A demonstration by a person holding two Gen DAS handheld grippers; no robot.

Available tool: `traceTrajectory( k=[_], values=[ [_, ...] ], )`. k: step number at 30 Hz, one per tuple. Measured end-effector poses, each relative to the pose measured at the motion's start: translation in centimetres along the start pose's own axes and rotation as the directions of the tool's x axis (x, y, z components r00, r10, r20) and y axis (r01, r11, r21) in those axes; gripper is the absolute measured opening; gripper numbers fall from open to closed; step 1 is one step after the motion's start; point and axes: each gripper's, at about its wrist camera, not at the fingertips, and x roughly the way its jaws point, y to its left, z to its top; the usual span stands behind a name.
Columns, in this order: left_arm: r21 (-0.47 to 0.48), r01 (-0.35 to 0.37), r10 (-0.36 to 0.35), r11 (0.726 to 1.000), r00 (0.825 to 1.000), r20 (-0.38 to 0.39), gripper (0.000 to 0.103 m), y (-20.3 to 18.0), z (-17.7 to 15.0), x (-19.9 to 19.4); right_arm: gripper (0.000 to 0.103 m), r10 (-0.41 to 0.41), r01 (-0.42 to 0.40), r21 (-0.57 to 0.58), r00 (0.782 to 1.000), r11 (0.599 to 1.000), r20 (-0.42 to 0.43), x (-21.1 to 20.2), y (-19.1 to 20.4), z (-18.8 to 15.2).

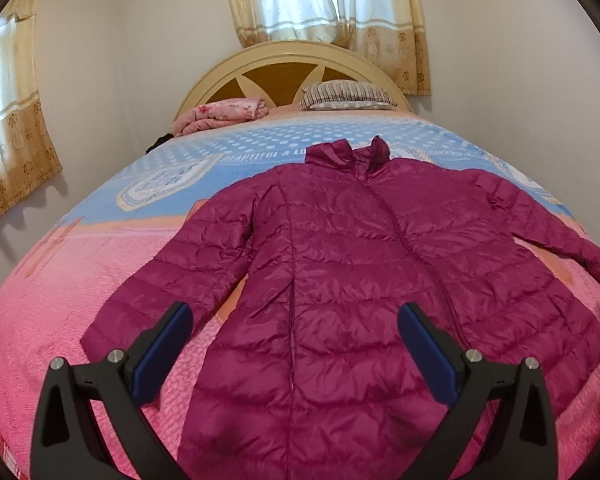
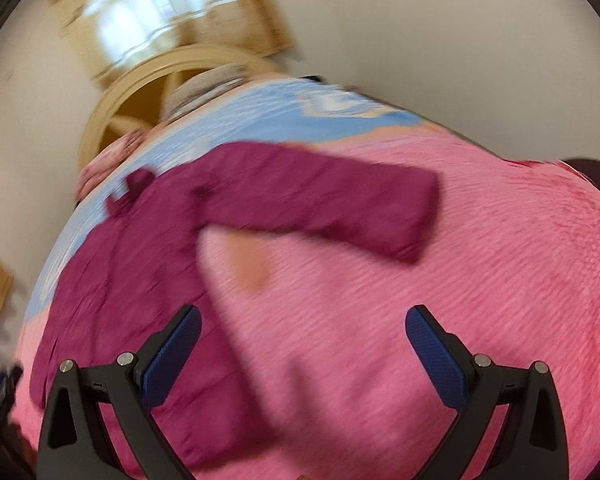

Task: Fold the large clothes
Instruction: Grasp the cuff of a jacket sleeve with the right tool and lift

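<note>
One magenta quilted coat (image 1: 340, 280) is lying flat on the bed (image 1: 80, 320), both sleeves spread. Two grippers, left (image 1: 294, 312) and right (image 2: 303, 314), are hovering with jaws spread, gripping nothing. One striped pillow (image 1: 346, 95) is lying by the headboard (image 1: 284, 60).

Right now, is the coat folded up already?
No, the coat lies flat on the bed with both sleeves spread out to the sides, and the open left gripper holds nothing.

The bed (image 1: 80, 320) wears a pink and blue spread. A magenta quilted jacket (image 1: 340, 280) lies flat on it, front up, sleeves spread, collar toward the headboard. Near the headboard rest a striped pillow (image 1: 346, 95) and a folded pink blanket (image 1: 220, 116).
</note>
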Motion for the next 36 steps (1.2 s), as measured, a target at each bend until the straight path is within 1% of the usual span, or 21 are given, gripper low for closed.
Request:
traceTrajectory(
  k=[2,4,5,6,10,11,12,13,14,15,16,18,20,22,27,29,31,33,36],
  values=[
    [0.003,-0.007,0.007,1.000,1.000,-0.005,0.103,0.0,0.2,0.7,0.101,-0.015,0.015,0.064,1.000,0.998,-0.006,1.4,-1.8,1.7],
    [0.007,-0.018,0.018,1.000,1.000,-0.005,0.103,0.1,0.4,1.3,0.097,-0.023,0.025,0.120,1.000,0.992,-0.016,2.7,-3.5,3.1],
    [0.006,-0.023,0.023,1.000,1.000,-0.005,0.103,0.1,0.5,1.5,0.092,-0.028,0.030,0.137,0.999,0.990,-0.022,3.4,-4.1,3.7],
    [0.003,-0.027,0.027,1.000,1.000,-0.007,0.103,0.2,0.6,1.6,0.086,-0.032,0.035,0.145,0.999,0.989,-0.026,3.9,-4.4,4.0],
    [-0.023,-0.021,0.020,1.000,0.999,-0.027,0.103,0.6,0.8,2.6,0.082,-0.037,0.043,0.167,0.998,0.985,-0.043,6.1,-5.4,4.9],
    [-0.027,-0.019,0.018,0.999,0.999,-0.036,0.103,0.6,0.8,2.8,0.074,-0.034,0.043,0.170,0.998,0.984,-0.054,6.5,-5.5,5.0],
    [-0.028,-0.018,0.017,0.999,0.999,-0.042,0.103,0.6,0.7,3.0,0.063,-0.029,0.040,0.172,0.998,0.984,-0.063,7.1,-5.6,5.2],
    [-0.027,-0.018,0.017,0.999,0.999,-0.048,0.103,0.6,0.7,3.2,0.059,-0.034,0.042,0.157,0.998,0.987,-0.053,7.1,-5.4,5.2],
    [-0.026,-0.019,0.018,0.999,0.998,-0.054,0.103,0.5,0.7,3.3,0.047,-0.030,0.037,0.143,0.998,0.989,-0.051,7.4,-5.2,5.3],
    [-0.026,-0.022,0.020,0.999,0.998,-0.058,0.103,0.5,0.7,3.4,0.033,-0.004,0.013,0.145,0.998,0.989,-0.058,7.6,-5.4,5.6],
    [-0.027,-0.023,0.021,0.999,0.998,-0.061,0.103,0.5,0.8,3.5,0.030,0.008,0.002,0.161,0.998,0.987,-0.062,7.9,-5.8,5.7],
    [-0.026,-0.025,0.024,0.999,0.997,-0.067,0.103,0.6,0.9,3.7,0.021,0.019,-0.008,0.179,0.998,0.984,-0.060,8.2,-6.3,6.2],
    [-0.021,-0.033,0.031,0.999,0.997,-0.066,0.103,0.8,1.1,3.6,0.015,-0.001,0.008,0.148,0.999,0.989,-0.045,8.1,-6.4,7.3],
    [-0.024,-0.036,0.035,0.999,0.998,-0.057,0.103,1.3,1.3,3.4,0.012,-0.024,0.027,0.128,0.999,0.991,-0.026,7.6,-6.3,8.5],
    [-0.059,-0.037,0.034,0.998,0.998,-0.043,0.103,2.6,1.7,2.9,0.012,-0.060,0.055,0.077,0.997,0.995,0.055,5.6,-4.8,12.6],
    [-0.074,-0.034,0.031,0.997,0.999,-0.037,0.103,3.1,1.8,2.7,0.011,-0.072,0.070,0.025,0.992,0.997,0.103,4.3,-3.1,14.3],
    [-0.080,-0.033,0.030,0.996,0.999,-0.034,0.103,3.4,1.9,2.7,0.011,-0.075,0.084,-0.053,0.984,0.995,0.163,2.7,-0.3,15.9],
    [-0.084,-0.033,0.030,0.996,0.999,-0.033,0.103,3.7,1.9,2.6,0.011,-0.065,0.097,-0.135,0.973,0.986,0.220,1.2,2.8,17.0],
    [-0.090,-0.031,0.028,0.996,0.999,-0.033,0.103,4.1,1.7,2.5,0.011,-0.032,0.104,-0.245,0.960,0.964,0.278,-0.6,7.2,17.8]
  ],
)
